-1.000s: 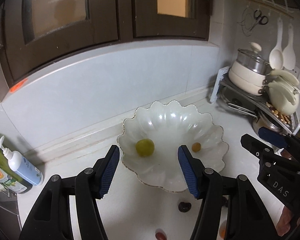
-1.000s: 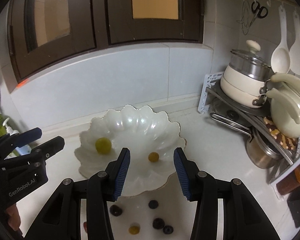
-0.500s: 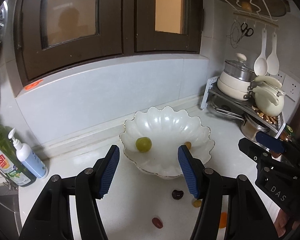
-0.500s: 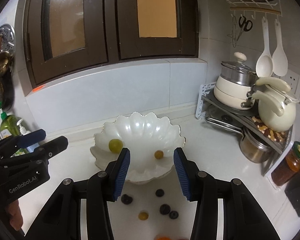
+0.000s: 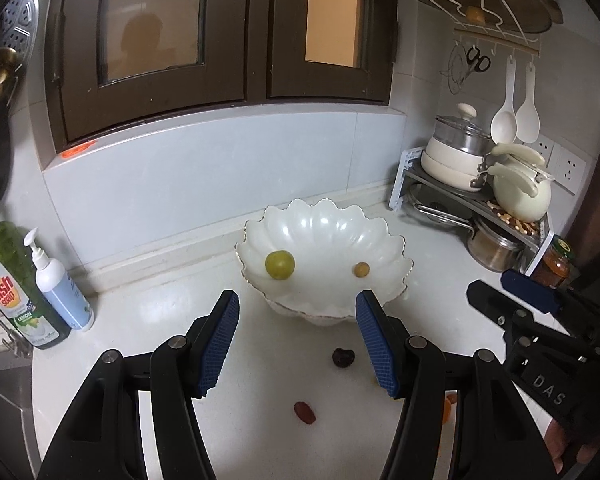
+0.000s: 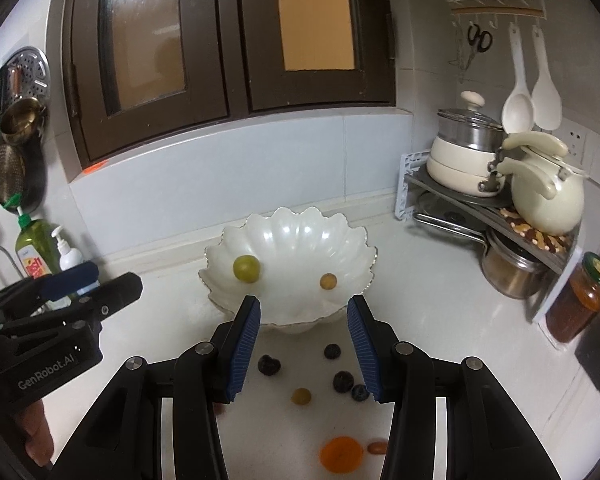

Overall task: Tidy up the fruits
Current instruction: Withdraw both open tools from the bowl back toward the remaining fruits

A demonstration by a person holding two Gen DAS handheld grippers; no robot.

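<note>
Illumination is dim, cool and diffuse, from overhead. A ceiling lamp reflects in the cabinet glass [image 6: 148, 36]. Soft highlights glare on the white bowl [image 6: 300, 236] and the counter [image 5: 260, 360]. Shadows are faint. Strong fisheye distortion bends the edges; corners are vignetted black. Focus is acceptable, slightly soft.

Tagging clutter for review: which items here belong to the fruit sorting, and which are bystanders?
Job: white bowl, green fruit, small yellow fruit, loose berries, orange fruit.

Bystanders: soap bottles, pots, kettle, jar.
</note>
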